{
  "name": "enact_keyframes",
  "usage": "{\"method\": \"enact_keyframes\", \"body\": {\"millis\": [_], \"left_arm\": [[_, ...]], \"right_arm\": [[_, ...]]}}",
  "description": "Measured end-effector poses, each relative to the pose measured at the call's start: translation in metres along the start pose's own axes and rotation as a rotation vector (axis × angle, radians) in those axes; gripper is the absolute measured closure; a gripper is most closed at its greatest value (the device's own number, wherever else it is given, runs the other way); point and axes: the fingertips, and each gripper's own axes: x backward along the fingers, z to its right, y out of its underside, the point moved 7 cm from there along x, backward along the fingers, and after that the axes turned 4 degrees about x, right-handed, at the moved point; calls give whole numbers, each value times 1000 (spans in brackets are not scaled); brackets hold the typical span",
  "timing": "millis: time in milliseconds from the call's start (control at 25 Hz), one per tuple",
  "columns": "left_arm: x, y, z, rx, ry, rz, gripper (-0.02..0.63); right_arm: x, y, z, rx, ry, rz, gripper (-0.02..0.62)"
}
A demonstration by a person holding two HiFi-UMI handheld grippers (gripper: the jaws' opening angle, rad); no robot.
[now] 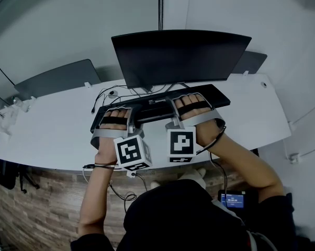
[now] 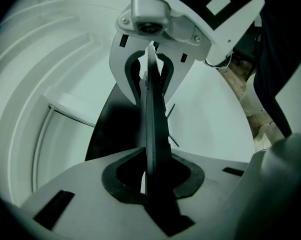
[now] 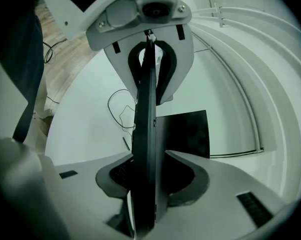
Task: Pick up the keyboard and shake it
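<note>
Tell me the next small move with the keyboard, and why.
Probably start a short shake, both grippers moving together. The left gripper and right gripper each clamp an end of the keyboard, which appears raised off the desk, so lifting looks done. Keep it small: the monitor stands close behind.

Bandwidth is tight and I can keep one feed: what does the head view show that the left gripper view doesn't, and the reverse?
Only the head view: the left gripper and right gripper side by side, one near each end of the keyboard. Only the left gripper view: its own jaws shut on the keyboard, seen edge-on. Both: the keyboard, the right gripper and the white desk.
</note>
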Motion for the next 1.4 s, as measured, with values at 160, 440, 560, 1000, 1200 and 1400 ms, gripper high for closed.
{"method": "enact_keyframes", "body": {"millis": [160, 440, 560, 1000, 1200, 1400], "left_arm": [[-5, 7, -1, 26, 11, -11, 517], [-12, 15, -6, 63, 4, -27, 517], [-12, 21, -9, 90, 0, -33, 517], [-18, 60, -17, 184, -10, -103, 517], [-17, 67, -19, 267, -13, -96, 517], [-12, 74, -26, 336, -27, -74, 517]], "right_arm": [[1, -1, 2, 4, 22, 24, 433], [7, 0, 11, -12, 62, 50, 414], [13, -2, 16, -49, 95, 84, 414], [31, 2, 33, -115, 183, 122, 415], [32, 3, 34, -148, 173, 146, 415], [29, 0, 34, -167, 160, 153, 416]]}}
